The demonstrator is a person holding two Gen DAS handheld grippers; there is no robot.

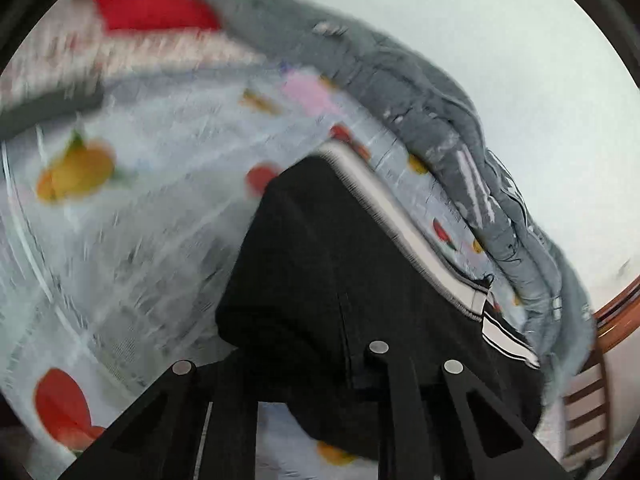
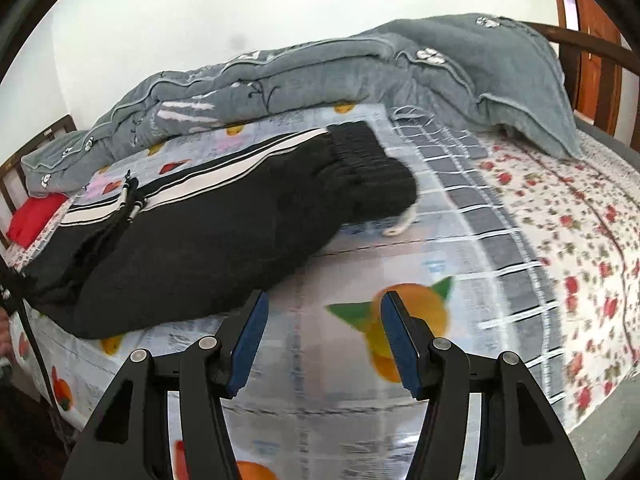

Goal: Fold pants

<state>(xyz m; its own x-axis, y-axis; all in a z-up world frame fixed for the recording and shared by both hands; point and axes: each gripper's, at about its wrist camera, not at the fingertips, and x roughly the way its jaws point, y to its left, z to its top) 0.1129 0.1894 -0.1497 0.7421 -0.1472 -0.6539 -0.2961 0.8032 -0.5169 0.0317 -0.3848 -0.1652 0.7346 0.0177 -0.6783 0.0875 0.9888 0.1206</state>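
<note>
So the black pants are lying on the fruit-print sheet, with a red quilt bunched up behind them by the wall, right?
Not quite: the quilt bunched behind the black pants by the wall is grey, not red, as the right wrist view shows. The pants do lie on the fruit-print sheet.

Left wrist view: heavy motion blur over the fruit-print sheet (image 1: 120, 208), prints smeared. Left gripper (image 1: 320, 392) fingertips hidden under the black pants (image 1: 320, 264), so pads can't be seen. Red item (image 1: 148, 4) top left too blurred to identify. Right wrist view: flowered sheet (image 2: 560, 220) blurred twd right edge. Small white bit (image 2: 400, 224) poking from under the pants' far end, can't tell what. Pants' left end cut off by frame edge.
</note>
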